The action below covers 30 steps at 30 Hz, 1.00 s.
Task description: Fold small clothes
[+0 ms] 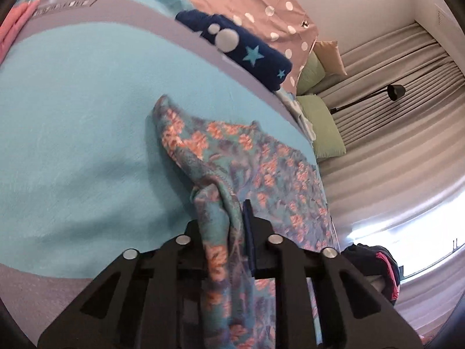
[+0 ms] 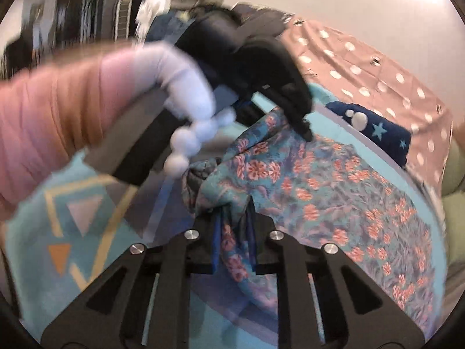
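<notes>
1. Teal fabric with coral flowers makes up the small floral garment, which lies partly spread on the turquoise mat, with one part bunched up and lifted.
2. At the near edge of the floral garment, the left gripper is pressed together on a gathered fold of it; the cloth passes between the fingers and hangs down toward the camera.
3. In the right wrist view, the right gripper pinches another bunched part of the same floral garment, and the fabric is squeezed between its fingers.
4. Beyond that pinch, above the floral garment in the right wrist view, the left gripper shows as a dark, blurred body whose tips reach the cloth.
5. A white-gloved hand holds that gripper, and a pink sleeve follows behind it.
6. Past the far side of the floral garment, a folded navy cloth with stars rests at the mat's edge.
7. Behind the navy cloth lies a dusty pink sheet with white dots.
8. To the right of the floral garment in the left wrist view, green pillows lie, then grey curtains and a black lamp.
9. Near the floral garment's left side in the right wrist view, the mat carries triangle figures.
</notes>
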Each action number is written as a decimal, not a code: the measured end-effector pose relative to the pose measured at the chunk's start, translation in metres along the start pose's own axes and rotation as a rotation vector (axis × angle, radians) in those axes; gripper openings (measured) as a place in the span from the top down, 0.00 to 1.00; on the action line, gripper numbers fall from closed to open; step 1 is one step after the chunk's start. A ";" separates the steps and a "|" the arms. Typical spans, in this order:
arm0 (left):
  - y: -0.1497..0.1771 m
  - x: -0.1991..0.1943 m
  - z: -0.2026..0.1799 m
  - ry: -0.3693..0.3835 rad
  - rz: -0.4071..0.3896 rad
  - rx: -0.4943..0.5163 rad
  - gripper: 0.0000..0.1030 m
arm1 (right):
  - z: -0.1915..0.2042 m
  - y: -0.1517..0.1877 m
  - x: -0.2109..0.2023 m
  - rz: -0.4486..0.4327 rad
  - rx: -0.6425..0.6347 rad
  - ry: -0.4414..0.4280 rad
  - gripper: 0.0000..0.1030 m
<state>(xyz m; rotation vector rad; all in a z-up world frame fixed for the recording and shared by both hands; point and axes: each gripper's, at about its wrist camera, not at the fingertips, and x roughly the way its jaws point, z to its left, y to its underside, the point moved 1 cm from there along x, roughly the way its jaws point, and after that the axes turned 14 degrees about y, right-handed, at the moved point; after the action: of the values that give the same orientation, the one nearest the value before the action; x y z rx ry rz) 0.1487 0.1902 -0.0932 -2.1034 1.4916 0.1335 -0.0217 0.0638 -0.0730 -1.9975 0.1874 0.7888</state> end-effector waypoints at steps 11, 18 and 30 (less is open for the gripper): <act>-0.029 0.028 -0.109 -0.019 -0.026 0.124 0.91 | -0.128 0.027 -0.040 -0.019 0.338 -0.070 0.86; -0.031 0.100 -0.158 -0.105 0.049 0.167 0.95 | -0.185 0.072 -0.054 -0.001 0.501 -0.060 0.89; -0.019 0.220 -0.210 -0.142 0.168 0.204 0.95 | -0.257 0.143 -0.076 0.006 0.710 0.002 0.91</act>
<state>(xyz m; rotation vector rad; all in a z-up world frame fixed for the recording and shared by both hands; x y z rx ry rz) 0.2007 -0.0935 0.0065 -1.7707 1.5267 0.1817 -0.0261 -0.2383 -0.0423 -1.3249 0.4117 0.6085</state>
